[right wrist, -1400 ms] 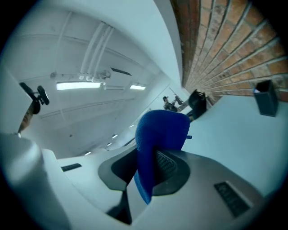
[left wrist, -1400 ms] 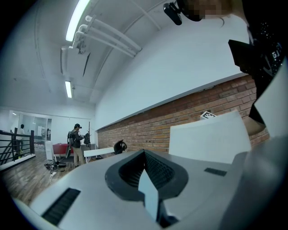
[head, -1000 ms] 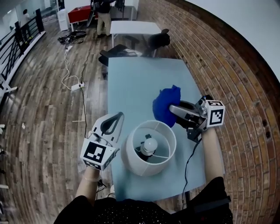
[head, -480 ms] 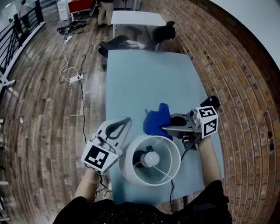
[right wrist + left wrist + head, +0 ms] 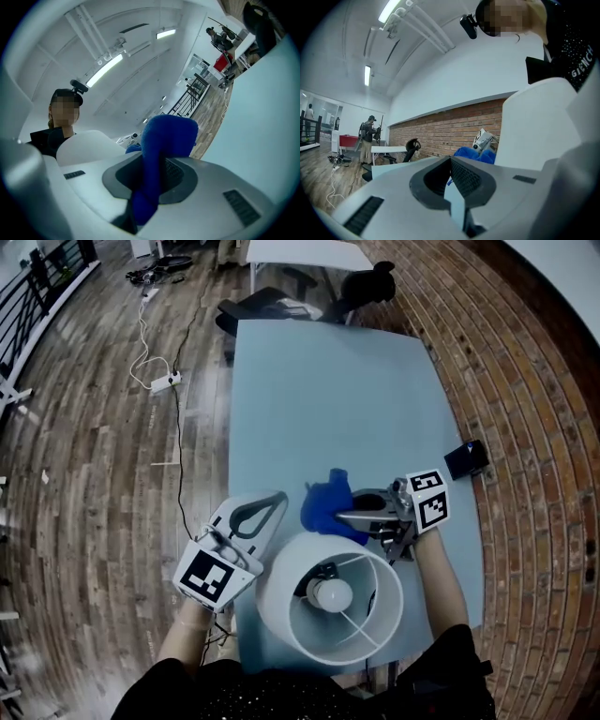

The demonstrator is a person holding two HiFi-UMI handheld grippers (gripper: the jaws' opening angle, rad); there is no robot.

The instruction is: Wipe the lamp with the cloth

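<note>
Pinching the blue cloth (image 5: 323,505) between its jaws, R gripper (image 5: 349,516) holds it at the far side of the lamp (image 5: 277,601). Cloth sits right at the white shade's rim; can't tell if it's touching. Lamp stands at the desk's (image 5: 328,381) near edge, shade opening upward, bulb (image 5: 335,594) showing inside. L gripper (image 5: 277,496) is at the near left edge, just beside the shade, jaws pressed together w/ nothing in them.
</note>
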